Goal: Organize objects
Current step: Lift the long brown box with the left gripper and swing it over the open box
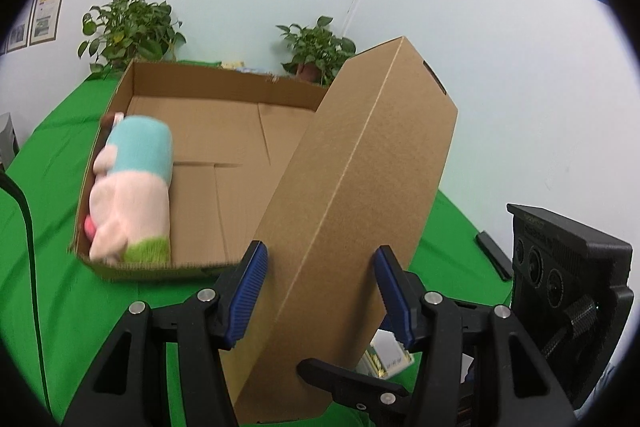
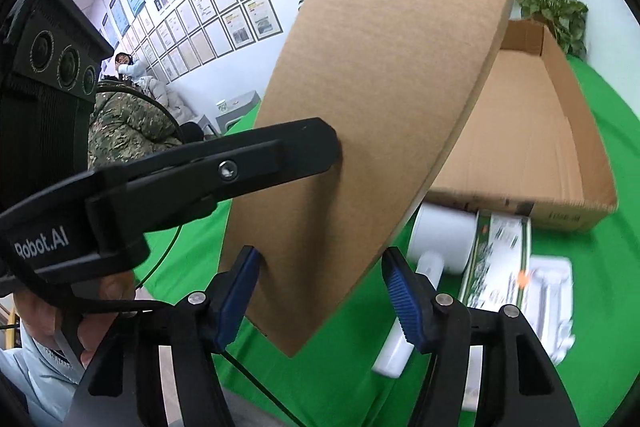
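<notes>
Evidently both grippers, left (image 1: 320, 291) and right (image 2: 320, 291), have fingers clamped on the tilted lid (image 1: 360, 179) at frame centre, held off the counter (image 1: 48, 227) to cover the box (image 1: 224, 131) holding the plush (image 1: 132, 187).

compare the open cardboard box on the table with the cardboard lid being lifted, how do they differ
The open box lies flat on the green cloth; the lid is tilted up off it, with both grippers at its near end. The box shows its hollow inside, with a plush toy in it; the lid shows only its outer faces. Both are plain brown corrugated cardboard.
</notes>
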Motion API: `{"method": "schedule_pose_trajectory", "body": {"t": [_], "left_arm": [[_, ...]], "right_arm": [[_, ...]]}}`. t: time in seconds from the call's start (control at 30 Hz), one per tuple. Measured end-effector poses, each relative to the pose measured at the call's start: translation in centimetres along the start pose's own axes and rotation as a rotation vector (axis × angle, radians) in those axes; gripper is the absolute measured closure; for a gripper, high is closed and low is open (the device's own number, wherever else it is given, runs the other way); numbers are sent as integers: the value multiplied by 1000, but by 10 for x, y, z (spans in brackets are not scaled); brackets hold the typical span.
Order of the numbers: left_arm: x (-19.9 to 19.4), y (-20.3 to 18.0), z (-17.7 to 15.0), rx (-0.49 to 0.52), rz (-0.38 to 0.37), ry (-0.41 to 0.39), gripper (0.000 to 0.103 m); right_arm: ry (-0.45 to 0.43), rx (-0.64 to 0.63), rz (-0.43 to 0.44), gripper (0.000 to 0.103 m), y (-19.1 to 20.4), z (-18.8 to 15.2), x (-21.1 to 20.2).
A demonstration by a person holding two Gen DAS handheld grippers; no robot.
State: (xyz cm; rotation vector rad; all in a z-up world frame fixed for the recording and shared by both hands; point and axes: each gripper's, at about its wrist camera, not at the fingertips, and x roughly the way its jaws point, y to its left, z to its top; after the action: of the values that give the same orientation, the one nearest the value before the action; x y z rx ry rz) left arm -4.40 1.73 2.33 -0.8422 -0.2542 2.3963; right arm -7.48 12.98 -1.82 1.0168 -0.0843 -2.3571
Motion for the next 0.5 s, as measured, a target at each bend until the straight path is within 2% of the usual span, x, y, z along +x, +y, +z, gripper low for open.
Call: {"method": "schedule_pose_trajectory", "body": {"t": [0.07, 0.13, 0.33, 0.5], "left_arm": [[2, 2, 12, 7, 1, -17, 50], [4, 5, 22, 6, -2, -33, 50], [16, 27, 53, -12, -3, -71, 50], [36, 52, 67, -57, 27, -62, 50]], "right_arm": [[-11, -13, -7, 42, -2, 15, -2], [-20, -26, -12, 42, -10, 20, -25], [-42, -58, -30, 42, -21, 62, -35], [-13, -67, -26, 44, -27, 110, 6]]}}
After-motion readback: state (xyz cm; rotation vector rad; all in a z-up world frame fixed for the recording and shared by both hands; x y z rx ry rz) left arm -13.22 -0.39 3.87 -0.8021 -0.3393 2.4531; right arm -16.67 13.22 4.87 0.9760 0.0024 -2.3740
